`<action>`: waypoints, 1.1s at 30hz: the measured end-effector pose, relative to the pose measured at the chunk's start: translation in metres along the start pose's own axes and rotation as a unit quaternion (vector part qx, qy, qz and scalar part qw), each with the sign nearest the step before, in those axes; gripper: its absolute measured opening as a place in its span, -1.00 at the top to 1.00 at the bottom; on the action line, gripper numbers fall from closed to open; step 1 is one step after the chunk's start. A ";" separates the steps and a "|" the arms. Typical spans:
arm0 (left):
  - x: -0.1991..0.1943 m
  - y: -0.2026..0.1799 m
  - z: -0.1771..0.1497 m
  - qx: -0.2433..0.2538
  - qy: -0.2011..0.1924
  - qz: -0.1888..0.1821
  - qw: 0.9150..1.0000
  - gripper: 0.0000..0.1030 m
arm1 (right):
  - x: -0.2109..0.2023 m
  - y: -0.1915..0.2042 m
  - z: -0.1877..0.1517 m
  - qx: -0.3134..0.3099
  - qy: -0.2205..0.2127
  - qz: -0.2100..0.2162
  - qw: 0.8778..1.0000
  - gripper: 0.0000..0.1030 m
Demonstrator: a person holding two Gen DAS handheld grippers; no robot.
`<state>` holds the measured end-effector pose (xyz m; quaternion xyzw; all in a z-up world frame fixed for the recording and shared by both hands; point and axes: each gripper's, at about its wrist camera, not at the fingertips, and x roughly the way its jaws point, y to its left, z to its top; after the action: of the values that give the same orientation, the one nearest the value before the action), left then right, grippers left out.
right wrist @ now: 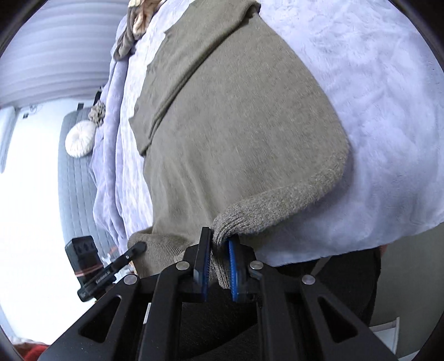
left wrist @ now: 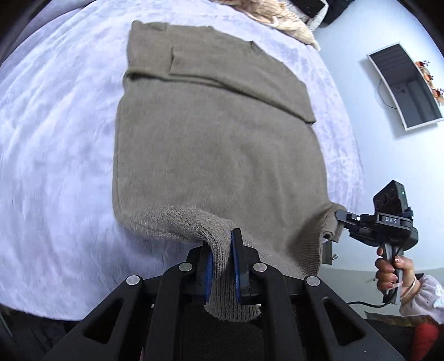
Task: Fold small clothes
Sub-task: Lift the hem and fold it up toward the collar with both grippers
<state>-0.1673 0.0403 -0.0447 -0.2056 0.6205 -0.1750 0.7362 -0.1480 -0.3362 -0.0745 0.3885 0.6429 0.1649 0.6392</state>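
Your left gripper (left wrist: 222, 250) is pinching the ribbed bottom edge of the brown sweater (left wrist: 216, 133). The blue pads (left wrist: 237, 266) press the knit from both sides, and a fold of it hangs down between them. Your right gripper (right wrist: 217, 250) is clamped on the same ribbed edge, at the other corner. You can see it from the left camera too, off to the right, with your hand (left wrist: 388, 269) around its handle.

The sweater lies flat on the pale purple blanket (left wrist: 50, 144) that covers the bed. Its sleeves are folded across the top part. The bottom edge is lifted up off the blanket where you hold it, and the rest lies flat.

At the far end of the bed sits a cream-coloured bundle (left wrist: 280, 19), maybe more clothes, but it is too blurry to tell.
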 end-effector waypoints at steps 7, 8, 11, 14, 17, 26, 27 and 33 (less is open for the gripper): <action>-0.003 0.010 0.034 0.027 0.024 -0.022 0.999 0.75 | -0.021 0.010 -0.007 0.045 -0.057 0.055 0.996 0.76; -0.004 0.010 0.037 0.030 0.026 -0.022 0.999 0.75 | -0.023 0.015 -0.006 0.050 -0.063 0.062 0.995 0.76; -0.010 0.006 0.057 0.030 0.022 -0.025 0.999 0.75 | -0.029 0.027 0.004 0.053 -0.076 0.084 0.992 0.76; -0.017 0.004 0.082 0.022 0.004 -0.023 0.999 0.75 | -0.034 0.046 0.028 0.047 -0.087 0.112 0.989 0.81; -0.028 0.000 0.107 0.007 -0.021 -0.016 1.000 0.75 | -0.041 0.060 0.062 0.046 -0.099 0.149 0.983 0.83; -0.017 0.011 0.181 -0.037 -0.051 0.027 0.998 0.75 | 0.004 0.135 0.164 -0.185 0.013 -0.137 0.973 0.58; -0.009 0.013 0.182 -0.042 -0.044 0.036 0.997 0.74 | 0.020 0.138 0.161 -0.217 0.041 -0.177 0.959 0.37; 0.026 0.018 0.167 -0.014 0.018 0.125 0.992 -0.25 | 0.087 0.133 0.140 -0.290 0.120 -0.257 0.914 -0.30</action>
<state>0.0017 0.0564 -0.0521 -0.1332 0.6571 -0.0769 0.7379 0.0339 -0.2286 -0.0584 -0.0152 0.7161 0.2195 0.6624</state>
